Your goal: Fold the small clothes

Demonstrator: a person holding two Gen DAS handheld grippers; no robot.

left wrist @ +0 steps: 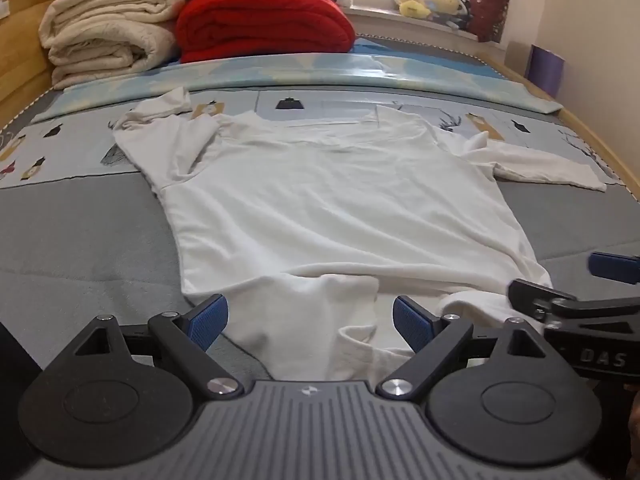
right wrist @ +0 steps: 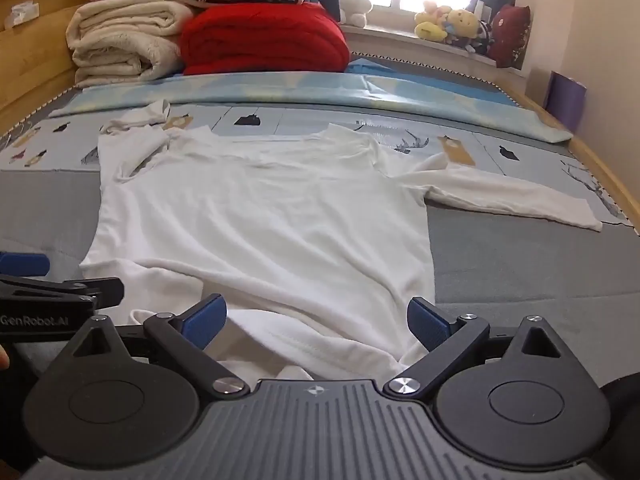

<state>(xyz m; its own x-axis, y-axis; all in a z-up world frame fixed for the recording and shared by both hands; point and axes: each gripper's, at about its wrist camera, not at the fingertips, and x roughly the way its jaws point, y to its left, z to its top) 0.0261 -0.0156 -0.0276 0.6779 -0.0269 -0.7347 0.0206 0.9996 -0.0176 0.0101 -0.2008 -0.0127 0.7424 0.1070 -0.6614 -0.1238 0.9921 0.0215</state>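
Observation:
A white long-sleeved shirt (left wrist: 332,208) lies spread flat on the bed, collar far, hem near; it also shows in the right wrist view (right wrist: 264,220). Its left sleeve (left wrist: 160,120) is folded back near the shoulder. Its right sleeve (right wrist: 508,196) stretches out to the right. My left gripper (left wrist: 312,320) is open, its blue pads either side of the rumpled hem at the near left. My right gripper (right wrist: 316,322) is open over the hem's near right part. Each gripper shows at the edge of the other's view.
Folded cream blankets (left wrist: 104,28) and a red blanket (left wrist: 264,20) are stacked at the bed's far end. Plush toys (right wrist: 448,22) sit on the windowsill. A wooden bed frame (right wrist: 612,184) runs along the right. A purple box (left wrist: 546,66) stands by the wall.

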